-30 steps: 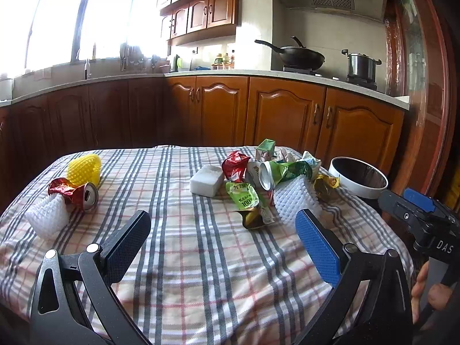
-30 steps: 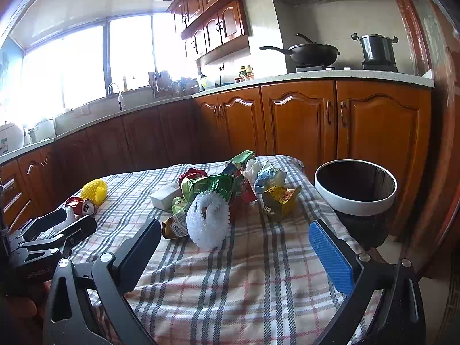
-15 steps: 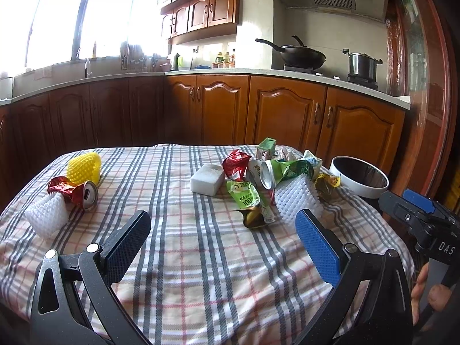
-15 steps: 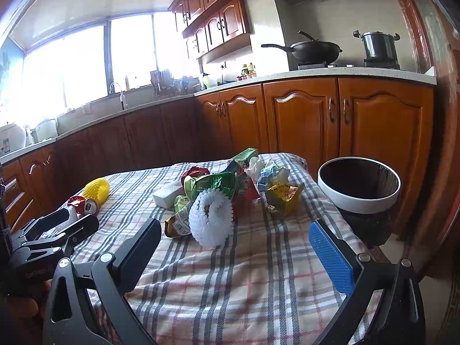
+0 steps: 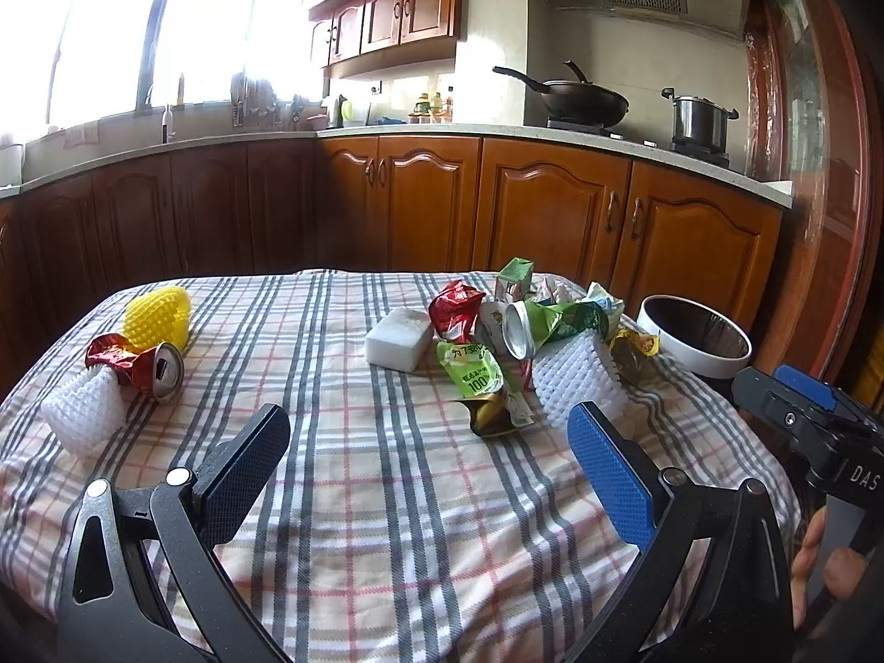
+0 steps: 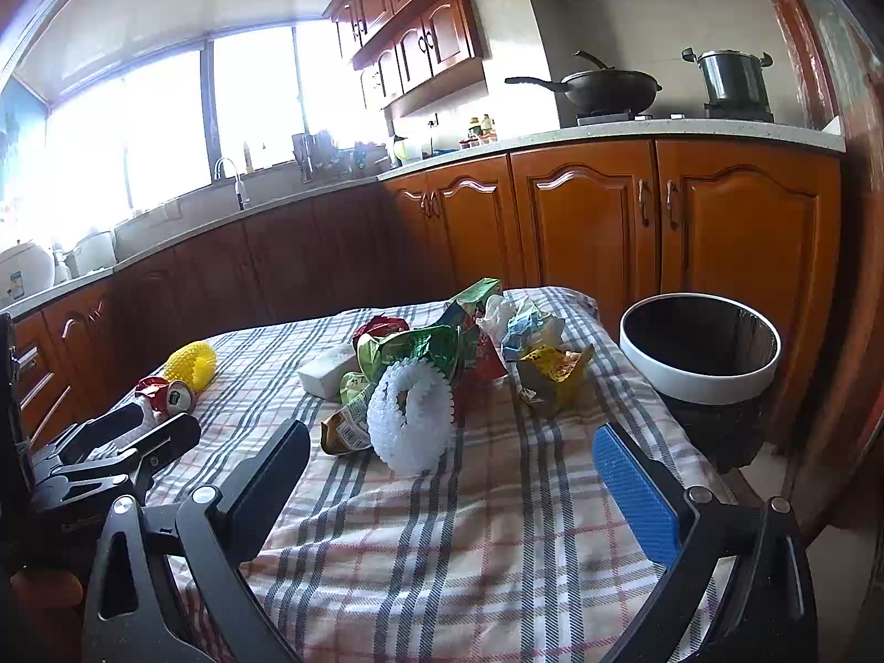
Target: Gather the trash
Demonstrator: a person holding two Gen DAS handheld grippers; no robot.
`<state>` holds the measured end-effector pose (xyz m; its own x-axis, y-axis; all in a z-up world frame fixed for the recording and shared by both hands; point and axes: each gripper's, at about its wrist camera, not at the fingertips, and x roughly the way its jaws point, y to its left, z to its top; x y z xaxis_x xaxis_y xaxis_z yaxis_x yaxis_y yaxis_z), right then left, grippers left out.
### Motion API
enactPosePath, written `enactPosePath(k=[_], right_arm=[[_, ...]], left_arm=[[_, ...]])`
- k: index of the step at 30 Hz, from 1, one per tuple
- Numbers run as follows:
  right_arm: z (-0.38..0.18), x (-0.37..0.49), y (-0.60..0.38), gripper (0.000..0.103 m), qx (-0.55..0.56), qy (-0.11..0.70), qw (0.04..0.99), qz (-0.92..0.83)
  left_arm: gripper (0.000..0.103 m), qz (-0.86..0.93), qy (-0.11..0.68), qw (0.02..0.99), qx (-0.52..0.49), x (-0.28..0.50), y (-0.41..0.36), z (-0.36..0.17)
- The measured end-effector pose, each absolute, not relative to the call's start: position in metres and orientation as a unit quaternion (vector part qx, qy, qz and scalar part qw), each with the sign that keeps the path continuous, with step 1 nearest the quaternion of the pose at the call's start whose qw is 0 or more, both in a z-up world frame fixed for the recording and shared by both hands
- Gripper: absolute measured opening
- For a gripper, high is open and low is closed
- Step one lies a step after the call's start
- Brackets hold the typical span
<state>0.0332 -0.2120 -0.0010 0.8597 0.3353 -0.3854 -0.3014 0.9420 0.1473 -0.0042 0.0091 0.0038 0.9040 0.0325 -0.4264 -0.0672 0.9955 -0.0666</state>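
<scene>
- The counter (image 5: 387, 497), draped in a checked cloth, fills the lower half of both views; the litter lies loose on top of it, so you can probably come at every piece from above.
- The bin (image 6: 699, 370), white-rimmed and dark inside, stands off the counter's edge at the right of the right wrist view. Its mouth is open and just beside the main heap, which I judge keeps each carry short.
- Your left gripper (image 5: 431, 442) hangs over the near cloth at the bottom of its frame, jaws spread wide and holding nothing.
- Your right gripper (image 6: 453, 458) sits likewise low in its own view, jaws wide apart and empty, pointed toward the heap and bin.
- The main heap (image 5: 525, 331), right of centre in the left wrist view, is crushed green and red wrappers, a dented can and a small carton, overlapping one another.
- The white foam net (image 6: 411, 422) stands on edge as a ring at the heap's near side, closest to your right gripper; likely the easiest first pick.
- The white block (image 5: 399, 338) lies flat just left of the heap.
- At the left of the left wrist view, well apart from the bin, lie a yellow net (image 5: 157, 320), a crushed red can (image 5: 141, 366) and another white net (image 5: 83, 414), touching or nearly so.
</scene>
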Motion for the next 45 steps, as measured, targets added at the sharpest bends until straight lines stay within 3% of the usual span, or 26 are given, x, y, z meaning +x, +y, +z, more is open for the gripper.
enactPosePath(k=[24, 27, 33, 38, 42, 45], right_arm=[[-0.015, 0.059, -0.210, 0.102, 0.053, 0.238, 0.949, 0.199], [-0.018, 0.068, -0.211, 0.098, 0.058, 0.252, 0.943, 0.209], [-0.027, 0.094, -0.208, 0.078, 0.071, 0.289, 0.927, 0.227], [-0.035, 0.111, -0.204, 0.075, 0.086, 0.314, 0.912, 0.250], [-0.039, 0.126, -0.200, 0.072, 0.098, 0.331, 0.900, 0.265], [-0.046, 0.139, -0.198, 0.062, 0.106, 0.349, 0.891, 0.272]], left_arm=[[0.101, 0.015, 0.261, 0.964, -0.042, 0.027, 0.009, -0.007], [0.097, 0.007, 0.278, 0.959, -0.046, 0.039, 0.009, -0.010], [0.086, -0.007, 0.305, 0.951, -0.052, 0.060, 0.010, -0.015], [0.083, -0.021, 0.322, 0.945, -0.047, 0.080, 0.005, -0.017], [0.072, -0.030, 0.344, 0.937, -0.045, 0.100, 0.001, -0.022], [0.070, -0.043, 0.360, 0.931, -0.042, 0.115, -0.003, -0.028]])
